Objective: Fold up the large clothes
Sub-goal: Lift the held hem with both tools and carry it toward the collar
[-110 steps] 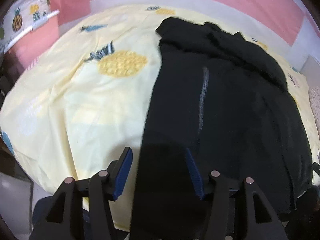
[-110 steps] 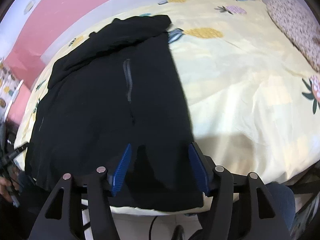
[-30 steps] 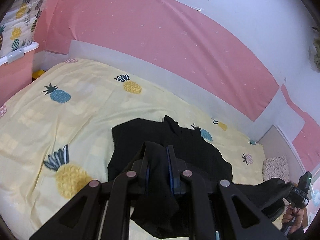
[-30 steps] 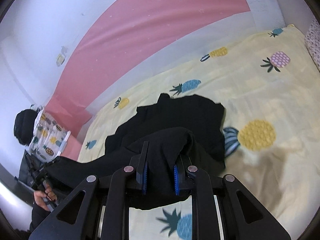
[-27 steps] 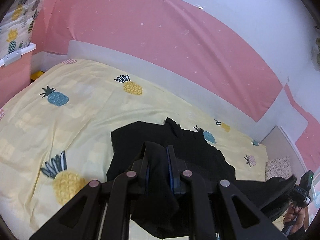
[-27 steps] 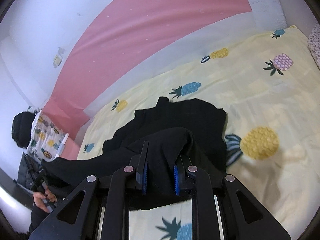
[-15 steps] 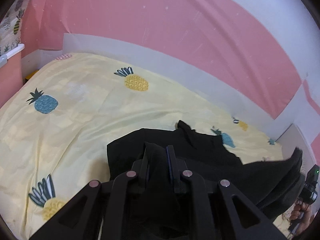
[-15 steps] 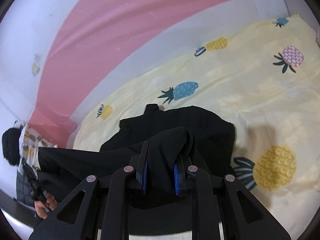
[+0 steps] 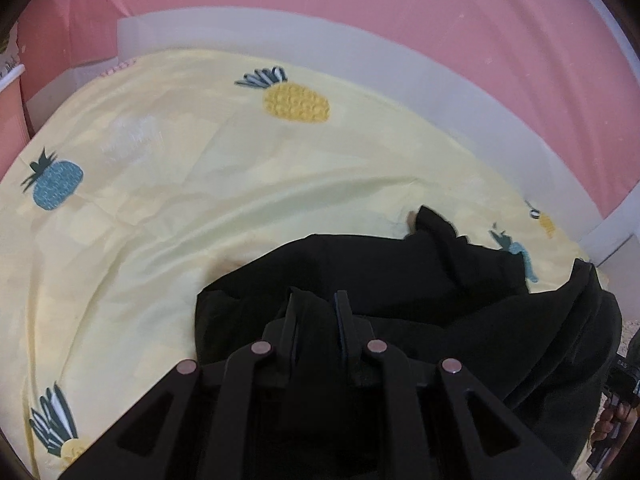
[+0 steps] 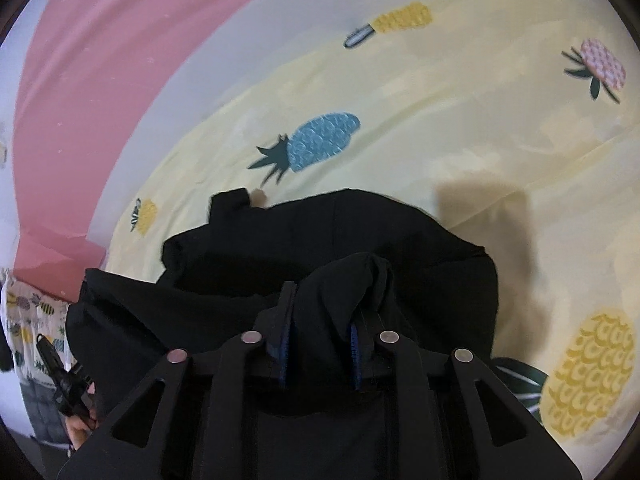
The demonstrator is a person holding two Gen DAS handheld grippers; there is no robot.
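A large black garment [image 9: 400, 272] lies on a yellow pineapple-print bed sheet [image 9: 180, 184]. My left gripper [image 9: 318, 312] is shut on a bunch of its near hem, held above the part that lies flat. My right gripper [image 10: 322, 316] is shut on the other hem corner of the black garment [image 10: 340, 232]; cloth bulges between its blue pads. The lifted hem stretches between the two grippers and folds over toward the collar end, which rests on the sheet [image 10: 460, 132]. The fingertips are mostly hidden by cloth.
A pink and white wall [image 9: 360, 12] runs behind the bed. A pink box edge [image 9: 10, 112] is at the far left. The other hand and its gripper handle show at the right edge [image 9: 618, 400] and at the lower left [image 10: 68, 392].
Both grippers, shut on the hem, have moved forward and lower over the garment toward the collar end. The bed now fills more of each view and the wall less.
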